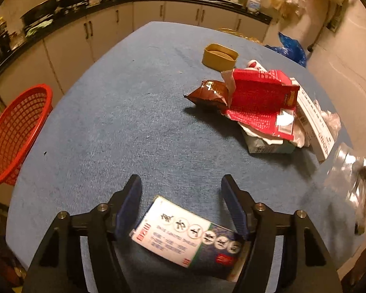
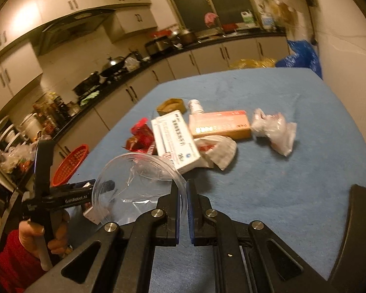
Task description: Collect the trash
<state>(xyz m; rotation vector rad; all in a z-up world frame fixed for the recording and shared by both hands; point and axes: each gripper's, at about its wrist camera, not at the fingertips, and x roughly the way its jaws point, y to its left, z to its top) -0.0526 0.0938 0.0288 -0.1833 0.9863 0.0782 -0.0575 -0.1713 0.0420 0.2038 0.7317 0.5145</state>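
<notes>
1. Held crosswise between the spread fingers of the left claw point(image 1: 181, 183): a small carton point(image 1: 186, 235), white and dark blue, printed with round-framed Chinese characters too blurred to read; whether the pads press it or only flank it, hard to tell.
2. Pinched by its rim in the right claw point(image 2: 182, 183), blue pads nearly together on the thin plastic: a clear plastic lid point(image 2: 136, 185), torn or creased across the middle.
3. Heaped on the blue tabletop point(image 1: 109, 122) to the right of centre: torn red carton point(image 1: 261, 100), brown wrapper point(image 1: 211, 92), white box point(image 2: 174, 140) with illegible blue print, orange-and-white box point(image 2: 220, 124), crumpled plastic bag point(image 2: 274, 130), small tan tub point(image 1: 219, 56).
4. Readable on the left tool's arm, in the right wrist view: "GenRobot.AI".
5. Partly hidden under the red carton: a pale packet, mostly covered.
6. Beyond the tabletop's left edge, lower down: red basket point(image 1: 14, 134), cut off at the frame; open cloth between it and the heap.
</notes>
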